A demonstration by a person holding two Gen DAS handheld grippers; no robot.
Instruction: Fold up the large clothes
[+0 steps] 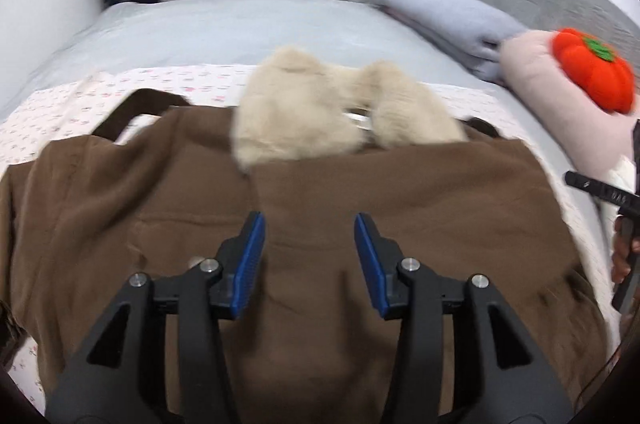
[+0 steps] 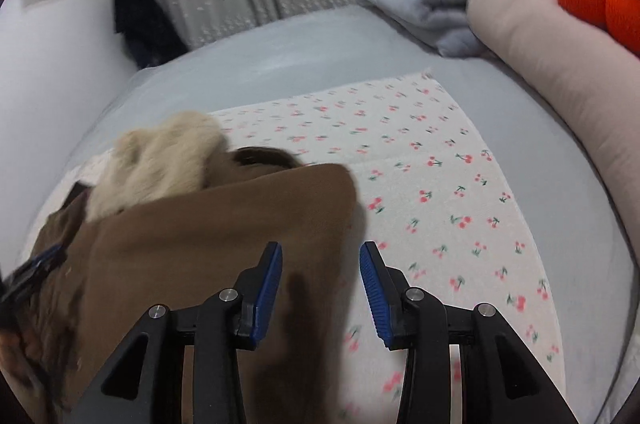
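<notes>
the left gripper (image 1: 309, 224) and right gripper (image 2: 321, 252) hang with jaws parted, gripping nothing, above the brown fabric coat with cream fur collar (image 1: 360, 192), spread on a cherry-print white sheet (image 2: 440, 164); beyond, a grey bed (image 1: 240, 24).

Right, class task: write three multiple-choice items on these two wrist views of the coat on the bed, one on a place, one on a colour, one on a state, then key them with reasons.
1. Where does the cream fur collar lie?
A. at the brown coat's far edge
B. on the pink pillow
C. between gripper fingers

2. What colour is the pumpkin plush?
A. blue
B. orange with a green top
C. white

3. How does the right gripper stand?
A. clamped on the coat
B. gripping the cherry-print sheet
C. open, holding nothing

Key: 1 A, the fur sits beyond the brown cloth; 2 B, the colours show in both views; 3 C, a clear gap between the blue pads.
</notes>
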